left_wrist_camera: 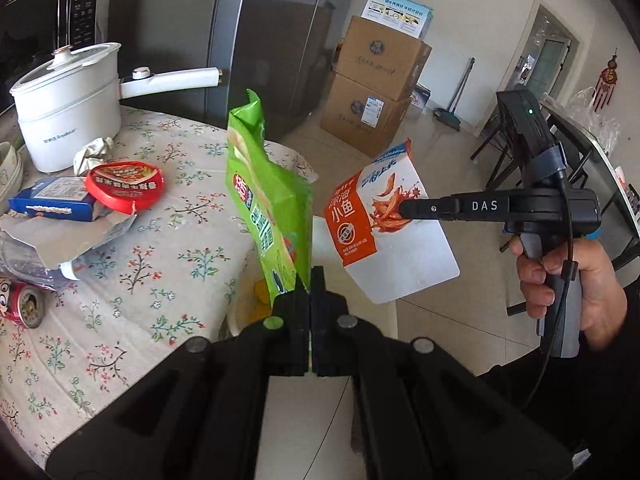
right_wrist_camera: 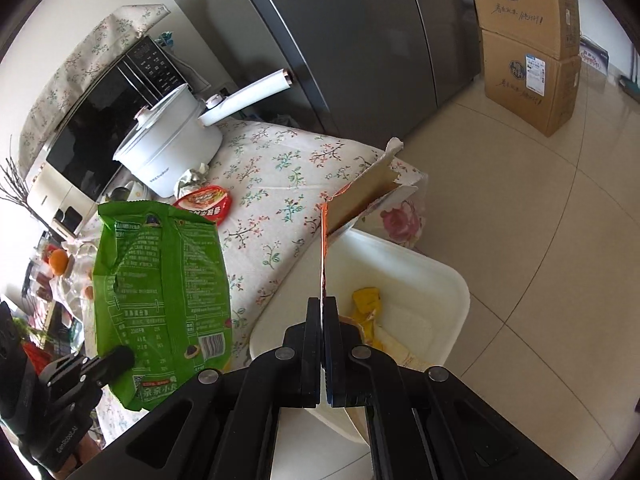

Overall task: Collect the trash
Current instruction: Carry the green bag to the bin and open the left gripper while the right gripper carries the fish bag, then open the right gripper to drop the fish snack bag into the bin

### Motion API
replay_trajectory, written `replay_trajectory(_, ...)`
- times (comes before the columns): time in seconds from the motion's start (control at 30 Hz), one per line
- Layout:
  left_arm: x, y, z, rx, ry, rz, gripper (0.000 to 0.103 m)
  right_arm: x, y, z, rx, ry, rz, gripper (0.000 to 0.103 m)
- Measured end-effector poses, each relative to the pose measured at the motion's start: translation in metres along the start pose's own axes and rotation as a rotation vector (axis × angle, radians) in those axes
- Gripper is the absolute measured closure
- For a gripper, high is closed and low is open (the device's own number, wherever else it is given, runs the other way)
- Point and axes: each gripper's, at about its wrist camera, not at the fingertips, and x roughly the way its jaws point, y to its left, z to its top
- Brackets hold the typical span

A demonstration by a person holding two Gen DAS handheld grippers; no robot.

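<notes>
My left gripper [left_wrist_camera: 309, 280] is shut on the lower edge of a green snack bag [left_wrist_camera: 264, 200] and holds it upright beside the table edge; the bag also shows in the right wrist view [right_wrist_camera: 160, 288]. My right gripper [right_wrist_camera: 322, 308] is shut on an orange-and-white torn carton [left_wrist_camera: 384, 228], seen edge-on in the right wrist view [right_wrist_camera: 360, 196]. Both pieces hang above a white bin [right_wrist_camera: 440, 280] that holds yellow wrappers [right_wrist_camera: 366, 304]. The right gripper shows in the left wrist view [left_wrist_camera: 404, 209].
The floral-cloth table [left_wrist_camera: 132, 272] carries a white electric pot [left_wrist_camera: 68, 108], a red bowl lid [left_wrist_camera: 124, 184], a blue box [left_wrist_camera: 52, 200], crumpled paper [left_wrist_camera: 92, 152] and a red can [left_wrist_camera: 24, 304]. A grey fridge [left_wrist_camera: 276, 40] and stacked cardboard boxes [left_wrist_camera: 372, 92] stand behind.
</notes>
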Motion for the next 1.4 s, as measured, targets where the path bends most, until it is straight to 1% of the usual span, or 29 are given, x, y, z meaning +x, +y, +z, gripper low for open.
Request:
replay_trajectory(0.1, 0.026, -0.010, -0.002, 0.010, 0.015, -0.012, 0.103, 0.001, -0.012, -0.001, 0.013, 0.009, -0.018, 0.101)
replay_trajectory(0.23, 0.056, -0.015, -0.006, 0.014, 0.058, -0.012, 0.103, 0.002, -0.022, -0.002, 0.021, 0.016, -0.047, 0.101)
replay_trajectory(0.37, 0.076, -0.015, -0.012, 0.020, 0.088, -0.008, 0.102, 0.006, -0.027, -0.001, 0.021, 0.031, -0.070, 0.101)
replay_trajectory(0.4, 0.079, -0.014, -0.013, 0.021, 0.101, -0.001, 0.100, 0.006, -0.028, -0.001, 0.019, 0.034, -0.075, 0.101)
replay_trajectory(0.43, 0.082, -0.013, -0.014, 0.015, 0.116, 0.015, 0.096, 0.007, -0.028, -0.001, 0.016, 0.038, -0.079, 0.101)
replay_trajectory(0.47, 0.085, -0.010, -0.015, 0.007, 0.127, 0.023, 0.082, 0.008, -0.030, -0.002, 0.015, 0.040, -0.081, 0.101)
replay_trajectory(0.5, 0.085, -0.008, -0.016, 0.000, 0.130, 0.032, 0.064, 0.008, -0.029, -0.002, 0.014, 0.042, -0.083, 0.101)
replay_trajectory(0.57, 0.080, -0.006, -0.016, -0.004, 0.114, 0.055, 0.050, 0.008, -0.029, -0.002, 0.011, 0.044, -0.084, 0.101)
replay_trajectory(0.63, 0.074, -0.004, -0.015, -0.002, 0.105, 0.074, 0.047, 0.008, -0.025, -0.002, 0.004, 0.045, -0.084, 0.101)
replay_trajectory(0.7, 0.067, 0.000, -0.014, -0.002, 0.098, 0.105, 0.037, 0.010, -0.022, -0.001, 0.001, 0.047, -0.082, 0.101)
replay_trajectory(0.9, 0.045, 0.017, -0.015, -0.006, 0.086, 0.220, 0.022, 0.019, -0.011, 0.000, -0.015, 0.070, -0.077, 0.101)
replay_trajectory(1.1, 0.024, 0.038, -0.013, -0.026, 0.074, 0.313, 0.017, 0.028, 0.001, 0.001, -0.031, 0.095, -0.093, 0.100)
replay_trajectory(1.17, 0.016, 0.045, -0.012, -0.040, 0.068, 0.332, 0.016, 0.030, 0.003, 0.002, -0.024, 0.100, -0.109, 0.091)
replay_trajectory(1.23, 0.009, 0.052, -0.012, -0.056, 0.059, 0.342, 0.015, 0.030, 0.006, 0.003, -0.021, 0.095, -0.100, 0.067)
replay_trajectory(1.27, 0.006, 0.056, -0.011, -0.064, 0.055, 0.346, 0.014, 0.029, 0.008, 0.003, -0.020, 0.088, -0.094, 0.062)
replay_trajectory(1.3, 0.003, 0.059, -0.011, -0.072, 0.050, 0.350, 0.013, 0.027, 0.010, 0.003, -0.022, 0.081, -0.089, 0.054)
replay_trajectory(1.4, -0.006, 0.068, -0.010, -0.095, 0.037, 0.364, 0.012, 0.026, 0.016, 0.005, -0.033, 0.072, -0.079, 0.052)
